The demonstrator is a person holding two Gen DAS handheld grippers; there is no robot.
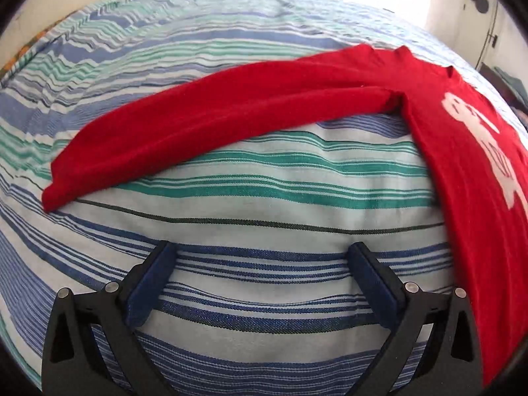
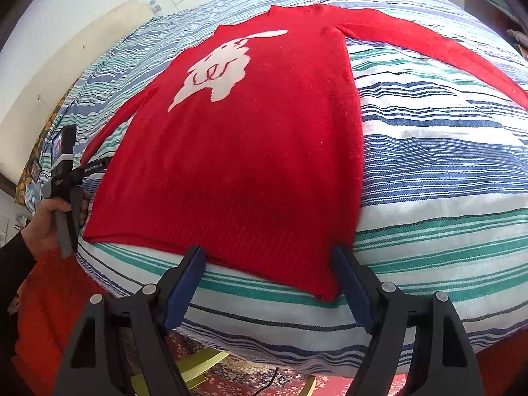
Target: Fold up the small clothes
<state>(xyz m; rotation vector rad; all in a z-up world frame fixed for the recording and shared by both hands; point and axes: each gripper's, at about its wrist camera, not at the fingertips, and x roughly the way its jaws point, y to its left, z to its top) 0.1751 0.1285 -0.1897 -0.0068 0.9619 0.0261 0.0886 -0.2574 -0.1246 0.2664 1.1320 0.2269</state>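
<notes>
a: where's the sweater (image 2: 244,151) rn?
b: flat, face up on the striped bedspread (image 1: 231,224), white motif (image 2: 217,69) showing, both sleeves out. no fold made yet, i'd say.
a: left gripper (image 1: 264,254)?
b: jaws spread wide, nothing btwn them, over bare bedding just short of the left sleeve (image 1: 198,122). next move prob needs it to reach the cuff and pinch it, then carry it across the chest.
a: right gripper (image 2: 267,260)?
b: also spread, empty, at the hem near the bed edge.
a: anything in the way?
b: nope. rug (image 2: 231,373) below, wall behind.
</notes>
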